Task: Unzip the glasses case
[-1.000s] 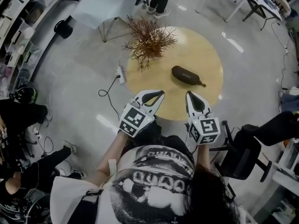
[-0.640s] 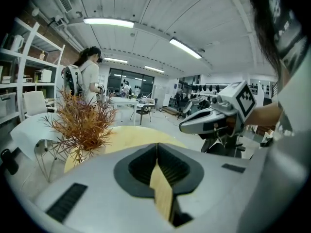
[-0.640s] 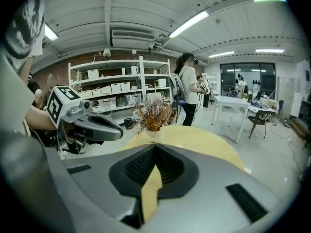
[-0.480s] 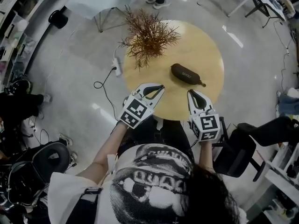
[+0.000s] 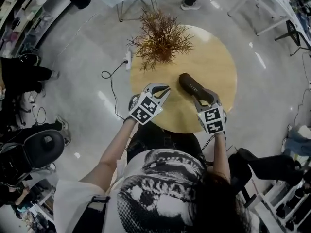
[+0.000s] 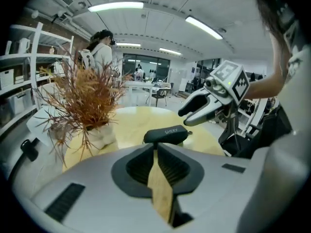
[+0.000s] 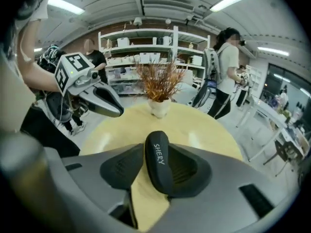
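On table (image 5: 214, 52): plant (image 5: 160, 38) at far left, glasses case (image 5: 190, 83) nearer and rightward. Around case's near end, right gripper (image 5: 204, 97), jaws opening. Left of it, over table's near edge, left gripper (image 5: 166, 88). On floor (image 5: 73, 81) beside plant, power strip (image 5: 128, 58).

floor (image 5: 73, 106): grey, glossy | table (image 5: 218, 57): round, pale wood | shelves (image 7: 126, 47): white, along wall | ceiling lights (image 6: 115, 6): strips, lit

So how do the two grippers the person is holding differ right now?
The left gripper has its jaws together with nothing between them; the right gripper has jaws opening, with the glasses case between them. The left gripper hangs short of the case, while the right gripper is at its near end. Both point down toward the round table.
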`<action>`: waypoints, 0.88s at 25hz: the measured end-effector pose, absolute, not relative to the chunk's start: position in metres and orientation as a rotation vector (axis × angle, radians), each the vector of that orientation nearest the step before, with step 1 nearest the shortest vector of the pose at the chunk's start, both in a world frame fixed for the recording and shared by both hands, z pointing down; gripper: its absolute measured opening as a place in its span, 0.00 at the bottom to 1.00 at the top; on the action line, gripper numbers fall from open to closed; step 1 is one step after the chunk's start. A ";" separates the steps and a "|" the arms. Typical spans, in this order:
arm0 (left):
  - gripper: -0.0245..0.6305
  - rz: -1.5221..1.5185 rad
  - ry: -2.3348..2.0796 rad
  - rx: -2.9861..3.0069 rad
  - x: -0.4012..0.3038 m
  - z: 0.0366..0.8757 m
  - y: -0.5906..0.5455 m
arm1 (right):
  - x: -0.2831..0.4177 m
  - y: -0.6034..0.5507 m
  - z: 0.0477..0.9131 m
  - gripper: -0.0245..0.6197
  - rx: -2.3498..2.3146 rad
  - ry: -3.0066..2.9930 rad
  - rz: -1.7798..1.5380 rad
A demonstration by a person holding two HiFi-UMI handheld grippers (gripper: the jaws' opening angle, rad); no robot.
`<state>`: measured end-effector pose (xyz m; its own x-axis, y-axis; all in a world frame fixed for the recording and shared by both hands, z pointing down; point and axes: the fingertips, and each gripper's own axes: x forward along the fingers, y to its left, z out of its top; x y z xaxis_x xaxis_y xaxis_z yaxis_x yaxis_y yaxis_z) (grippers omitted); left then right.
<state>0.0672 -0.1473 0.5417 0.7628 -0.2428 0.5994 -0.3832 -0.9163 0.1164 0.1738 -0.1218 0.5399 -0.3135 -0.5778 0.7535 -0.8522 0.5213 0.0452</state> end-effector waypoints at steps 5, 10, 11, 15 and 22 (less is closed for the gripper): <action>0.07 1.077 -0.465 2.735 0.083 0.578 -0.160 | 0.180 -0.131 0.580 0.38 0.900 -2.009 0.444; 0.07 1.255 -0.384 2.781 0.099 0.603 -0.177 | 0.173 -0.140 0.594 0.44 0.750 -2.028 0.411; 0.11 1.286 -0.352 2.789 0.102 0.607 -0.180 | 0.173 -0.140 0.598 0.44 0.726 -2.022 0.399; 0.23 1.423 -0.235 2.825 0.111 0.618 -0.191 | 0.173 -0.139 0.606 0.46 0.648 -2.035 0.377; 0.23 1.621 0.101 2.894 0.117 0.636 -0.194 | 0.177 -0.139 0.605 0.46 0.512 -2.111 0.385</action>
